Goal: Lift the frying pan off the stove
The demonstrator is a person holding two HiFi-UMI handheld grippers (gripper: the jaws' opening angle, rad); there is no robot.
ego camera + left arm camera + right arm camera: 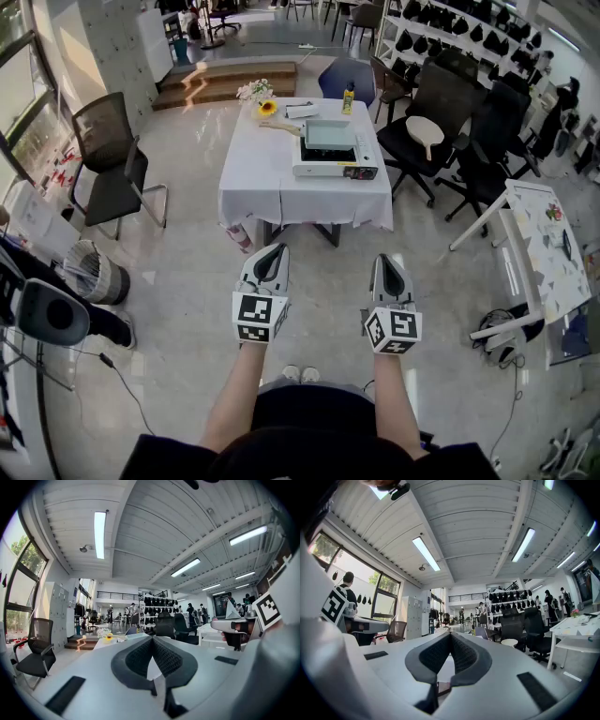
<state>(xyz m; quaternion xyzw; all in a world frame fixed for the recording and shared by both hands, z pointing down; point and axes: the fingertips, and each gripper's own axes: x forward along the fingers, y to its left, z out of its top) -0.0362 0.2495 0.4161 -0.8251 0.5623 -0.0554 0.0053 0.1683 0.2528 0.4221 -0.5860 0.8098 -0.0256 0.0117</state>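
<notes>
A white portable stove (335,161) stands on a table with a white cloth (262,187), far ahead of me. On the stove sits a square grey-green pan (328,138), and a wooden handle (281,127) points left from it. My left gripper (272,251) and right gripper (387,261) hover side by side above the floor, well short of the table. Both are shut with nothing between their jaws. In the left gripper view the left gripper (152,638) has its pads together. The right gripper (450,634) looks the same in its own view.
A sunflower bunch (258,94) and a yellow bottle (348,97) stand on the table's far side. A black chair (108,155) and a wastebasket (89,272) stand at the left. Office chairs (441,122) and a white side table (544,244) are at the right.
</notes>
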